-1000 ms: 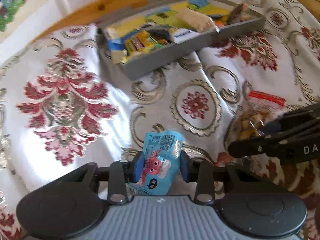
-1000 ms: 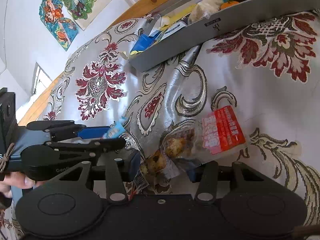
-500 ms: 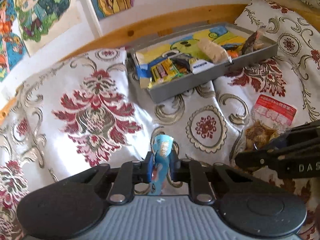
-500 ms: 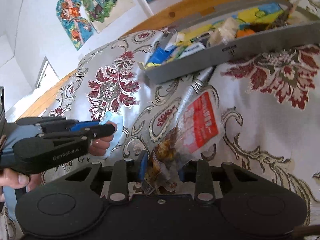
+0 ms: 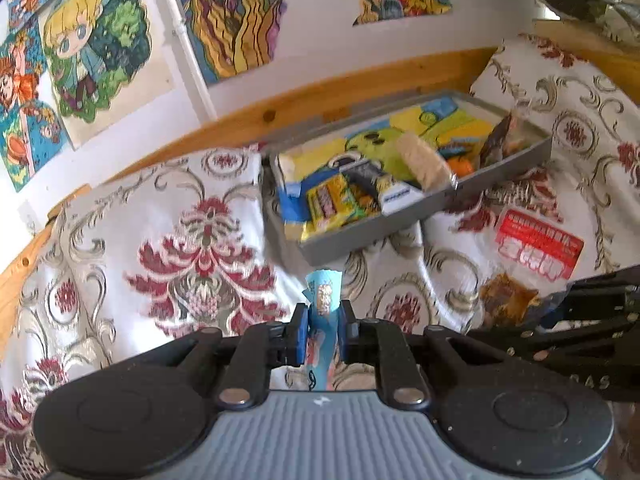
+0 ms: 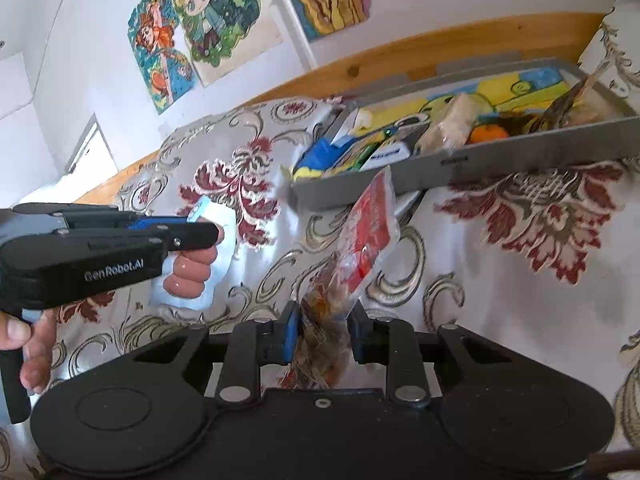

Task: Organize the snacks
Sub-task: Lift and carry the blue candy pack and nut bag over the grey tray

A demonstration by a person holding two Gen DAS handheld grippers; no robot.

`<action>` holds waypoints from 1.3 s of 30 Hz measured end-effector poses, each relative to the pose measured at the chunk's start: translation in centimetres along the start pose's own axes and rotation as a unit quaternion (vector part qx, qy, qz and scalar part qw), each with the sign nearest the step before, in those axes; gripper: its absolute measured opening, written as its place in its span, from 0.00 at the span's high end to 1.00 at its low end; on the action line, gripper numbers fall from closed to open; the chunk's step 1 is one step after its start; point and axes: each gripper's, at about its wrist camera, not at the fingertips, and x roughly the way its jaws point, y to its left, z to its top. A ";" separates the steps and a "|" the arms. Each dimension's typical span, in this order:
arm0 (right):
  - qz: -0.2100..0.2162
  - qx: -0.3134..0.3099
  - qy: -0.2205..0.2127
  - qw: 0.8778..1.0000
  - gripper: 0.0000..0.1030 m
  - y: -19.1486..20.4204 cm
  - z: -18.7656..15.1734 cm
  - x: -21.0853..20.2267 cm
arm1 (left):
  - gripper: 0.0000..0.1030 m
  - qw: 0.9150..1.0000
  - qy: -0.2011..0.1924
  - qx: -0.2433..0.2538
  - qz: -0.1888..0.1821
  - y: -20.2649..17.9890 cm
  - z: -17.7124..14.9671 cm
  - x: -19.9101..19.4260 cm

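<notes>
Our left hand-held gripper has a ribbed grey-blue body, black linkages with silver screws and blue pads. Our right hand-held gripper is all black, with matching blue pads; white "GenRobot.AI" lettering marks the left one's side.

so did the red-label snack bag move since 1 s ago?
Yes. The red-label snack bag lay flat on the cloth; now it is pinched in the right gripper, lifted upright, its top edge overlapping the grey tray wall.
</notes>
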 end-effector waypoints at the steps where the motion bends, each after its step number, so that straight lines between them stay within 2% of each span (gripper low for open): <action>1: -0.002 0.002 -0.003 1.000 0.74 -0.1 0.1 -0.1 | 0.86 1.000 -0.004 0.002 -0.001 -0.2 0.4 -0.1; 12: -0.010 0.029 -0.053 0.998 0.74 -1.6 2.4 -2.1 | 0.86 0.999 -0.039 0.013 -0.003 -2.2 4.7 -1.0; 20: -0.013 0.053 -0.109 0.993 0.74 -3.5 5.6 -3.7 | 0.86 0.997 -0.069 0.018 -0.006 -3.2 8.6 -0.5; 23: -0.008 0.060 -0.129 0.990 0.74 -4.2 7.0 -4.2 | 0.86 0.996 -0.085 0.017 -0.008 -3.7 10.6 0.2; 31: -0.010 0.027 -0.190 0.981 0.74 -6.0 11.4 -3.6 | 0.85 0.992 -0.122 0.040 -0.010 -5.4 15.5 2.8; 39: -0.034 0.031 -0.206 0.977 0.74 -10.5 14.5 -1.5 | 0.85 0.992 -0.126 0.028 0.000 -6.3 18.0 7.0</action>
